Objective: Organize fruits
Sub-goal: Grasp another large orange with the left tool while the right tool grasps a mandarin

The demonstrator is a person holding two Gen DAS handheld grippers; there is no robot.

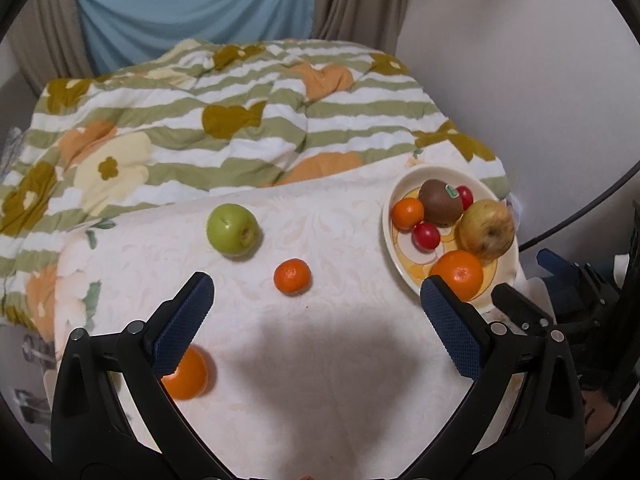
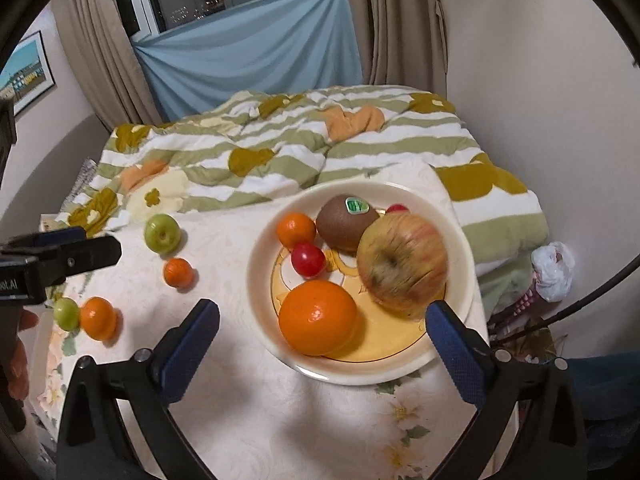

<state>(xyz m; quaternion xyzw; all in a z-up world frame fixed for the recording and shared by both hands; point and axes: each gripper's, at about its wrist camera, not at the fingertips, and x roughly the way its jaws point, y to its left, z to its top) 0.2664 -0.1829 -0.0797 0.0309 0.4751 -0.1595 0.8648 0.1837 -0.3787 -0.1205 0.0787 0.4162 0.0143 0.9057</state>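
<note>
My right gripper [image 2: 323, 316] is open over the near rim of a cream plate [image 2: 256, 280]. Nothing is between its pads. The plate holds a large orange [image 2: 318, 318], a yellow-red apple [image 2: 402, 264], a kiwi [image 2: 346, 226], a small orange [image 2: 296, 230] and cherry tomatoes [image 2: 308, 260]. My left gripper [image 1: 316, 292] is open and empty above the pale cloth. Ahead of it lie a green apple [image 1: 233, 229] and a small orange [image 1: 292, 276]. Another orange [image 1: 188, 376] is partly hidden behind its left finger. A small green fruit [image 2: 67, 313] lies beside that orange.
A striped floral quilt [image 1: 240, 128] is bunched up behind the cloth-covered surface. A wall runs along the right, with curtains and a blue sheet [image 2: 248, 52] at the back. A white bag [image 2: 554, 266] and clutter lie off the right edge. A hand [image 2: 18, 356] shows at the left.
</note>
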